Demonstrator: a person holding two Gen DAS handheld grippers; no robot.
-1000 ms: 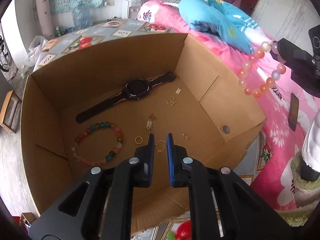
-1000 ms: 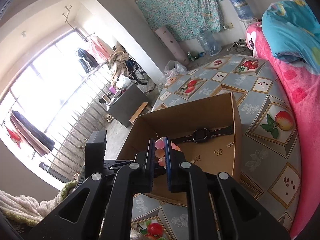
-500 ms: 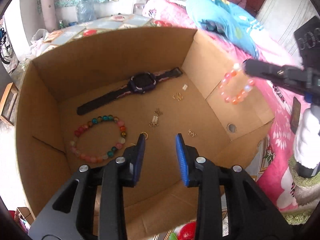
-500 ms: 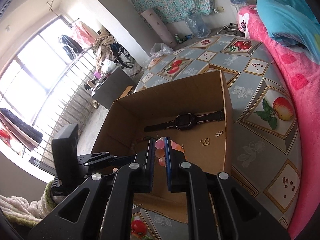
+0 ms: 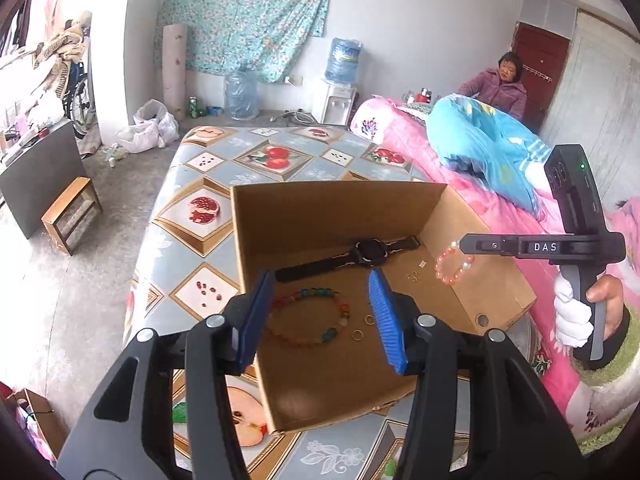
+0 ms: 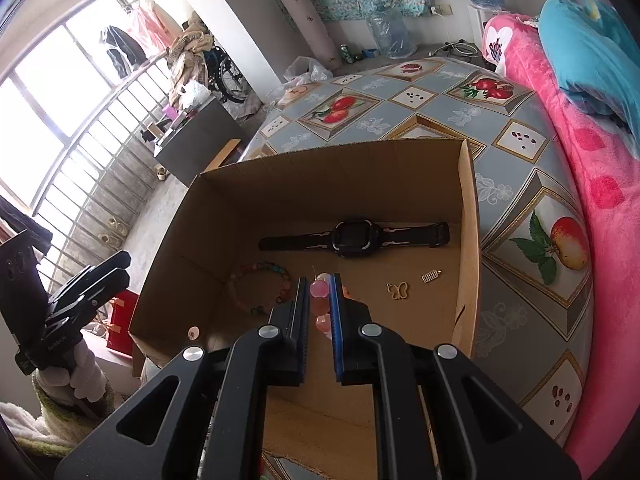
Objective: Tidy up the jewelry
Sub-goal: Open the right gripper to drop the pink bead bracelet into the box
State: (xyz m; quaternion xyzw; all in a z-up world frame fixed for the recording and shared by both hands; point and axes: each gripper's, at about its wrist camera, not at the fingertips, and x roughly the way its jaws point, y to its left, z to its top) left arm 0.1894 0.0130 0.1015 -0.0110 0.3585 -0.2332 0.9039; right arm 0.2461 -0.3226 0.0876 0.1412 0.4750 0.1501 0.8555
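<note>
You're mid-drop. Your right claw point(image 6: 320, 312) is clamped on the pink bead bracelet point(image 5: 454, 266), which dangles over the cardboard box point(image 5: 340, 208), right of centre in the left-wrist view, above the floor near the right wall. Left claw point(image 5: 320, 320) is opening, nothing btwn the pads, hovering over the multicolour bracelet point(image 5: 308, 318) at frame centre. Watch point(image 6: 352, 237) lies across the back; gold rings point(image 5: 362, 328) nearby. Next, I'd judge: lower right claw to bare cardboard, clear of the watch & small bits, then release.
</note>
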